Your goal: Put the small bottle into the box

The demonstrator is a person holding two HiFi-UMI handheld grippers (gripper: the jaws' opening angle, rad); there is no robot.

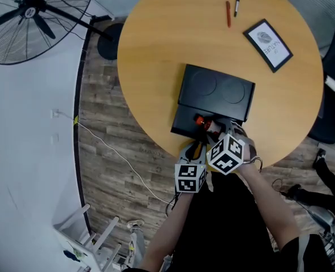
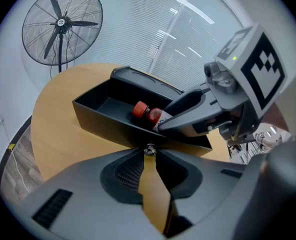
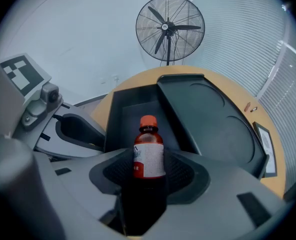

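The black box (image 1: 181,126) stood open near the near edge of the round wooden worktop (image 1: 156,50), its lid (image 1: 215,92) swung back toward the middle. The small bottle (image 1: 204,122), red-capped with a white label, was down inside the box's tray, cap pointing to the left wall. It was the only thing in the tray that the views showed.

The right gripper (image 1: 213,128) reached into the tray from the near right, and its fingers were pinching the bottle by the lower body. The right gripper view showed the dark pads pressed on both sides below the label. The left gripper (image 1: 196,147) sat just beside it at the box's near wall, close to the worktop's near edge. Its fingers stood a narrow gap apart, with bare wood showing between them. Their tips were at the wall, where a small metal piece sat between them. Whether they pinched that piece, I could not tell. Both forearms came up from the bottom of the head view, the marker cubes almost touching.

Toward the far edge lay a red pen (image 1: 228,14) and a black pen (image 1: 236,5) side by side. A framed card (image 1: 268,44) lay near the far right edge. Beyond the left edge a large floor fan (image 1: 31,16) stood against a white wall, over a wood-plank floor (image 1: 116,163). Pale blinds (image 2: 188,39) showed behind the worktop in the left gripper view.
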